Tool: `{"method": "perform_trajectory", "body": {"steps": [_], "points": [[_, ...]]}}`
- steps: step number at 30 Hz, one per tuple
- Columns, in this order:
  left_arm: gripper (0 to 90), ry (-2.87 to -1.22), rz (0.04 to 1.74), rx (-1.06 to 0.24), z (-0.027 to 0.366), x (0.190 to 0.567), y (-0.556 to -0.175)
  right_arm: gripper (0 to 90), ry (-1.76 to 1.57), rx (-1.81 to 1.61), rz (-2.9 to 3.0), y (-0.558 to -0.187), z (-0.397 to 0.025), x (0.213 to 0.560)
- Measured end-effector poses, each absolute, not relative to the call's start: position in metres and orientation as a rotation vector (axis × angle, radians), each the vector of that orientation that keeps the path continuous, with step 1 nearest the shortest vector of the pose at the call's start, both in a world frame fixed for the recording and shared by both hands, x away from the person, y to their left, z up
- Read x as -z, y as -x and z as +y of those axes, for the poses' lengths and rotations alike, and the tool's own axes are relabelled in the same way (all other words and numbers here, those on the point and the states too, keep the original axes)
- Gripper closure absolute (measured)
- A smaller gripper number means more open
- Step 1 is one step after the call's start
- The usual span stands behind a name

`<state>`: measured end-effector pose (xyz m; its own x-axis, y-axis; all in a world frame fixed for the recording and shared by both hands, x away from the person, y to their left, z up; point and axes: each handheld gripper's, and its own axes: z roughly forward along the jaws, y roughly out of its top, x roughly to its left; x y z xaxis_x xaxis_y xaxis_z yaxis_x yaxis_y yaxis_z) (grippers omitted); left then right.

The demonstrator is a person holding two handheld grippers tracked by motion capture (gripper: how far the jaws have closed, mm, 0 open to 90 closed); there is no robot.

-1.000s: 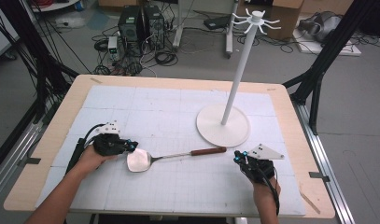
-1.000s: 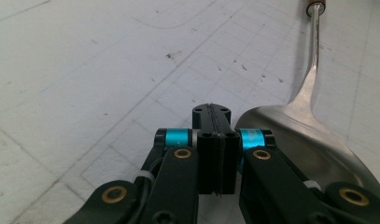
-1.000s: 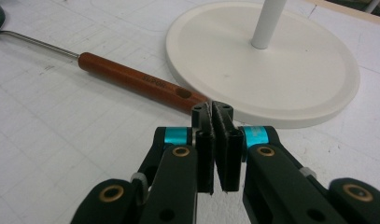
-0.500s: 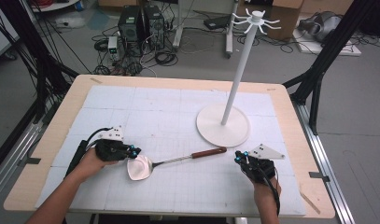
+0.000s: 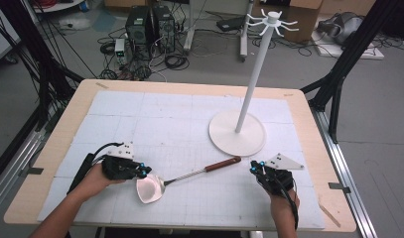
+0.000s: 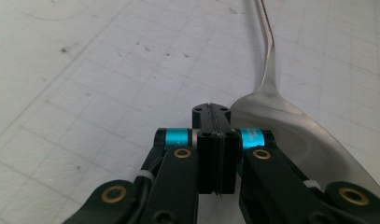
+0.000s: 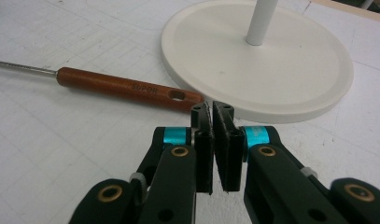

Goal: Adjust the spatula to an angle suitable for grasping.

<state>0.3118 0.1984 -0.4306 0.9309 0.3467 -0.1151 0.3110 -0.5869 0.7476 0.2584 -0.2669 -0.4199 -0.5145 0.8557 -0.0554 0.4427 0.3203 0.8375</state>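
We see a metal spatula [image 5: 151, 189] lying on the white mat of the tabletop [image 5: 50, 163], near the front edge and a little left of the middle. Its shiny blade points toward the front left corner, and its thin shaft runs up to a brown wooden handle [image 5: 222, 164] that ends just beside the round base of the white stand [image 5: 237, 133]. That stand rises from the right half of the tabletop, with small hooks at its top.

Our left gripper [image 5: 144, 171] sits at the left rim of the blade; in the left gripper view its jaws are pressed flat together with nothing between them, and the blade [image 6: 290, 126] lies just to their right. We cannot tell whether the tips touch the metal.

Our right gripper [image 5: 254, 168] rests near the front right corner, just beside the handle's end. Its jaws are nearly together, a thin slit between them, holding nothing.
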Motion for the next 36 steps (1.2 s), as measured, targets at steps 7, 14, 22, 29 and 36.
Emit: {"method": "perform_trajectory", "body": {"steps": [7,14,22,29,36], "points": [[88.9,-2.211,0.445,-0.030,0.194,0.432,-0.299,85.6,-1.145,-1.114,2.082,-0.257,-0.267,0.418],[64.4,-2.033,0.621,-0.099,0.213,0.435,-0.294,64.2,-1.179,-1.132,1.997,-0.245,-0.273,0.408],[40.8,-1.745,0.787,-0.257,0.231,0.413,-0.286,43.9,-1.256,-1.184,1.875,-0.219,-0.287,0.399],[19.1,-1.732,0.827,-0.339,0.227,0.407,-0.275,33.9,-1.227,-1.192,1.868,-0.206,-0.300,0.399],[16.8,-1.676,0.811,-0.383,0.230,0.402,-0.265,18.6,-1.215,-1.263,1.818,-0.202,-0.311,0.397]]}}
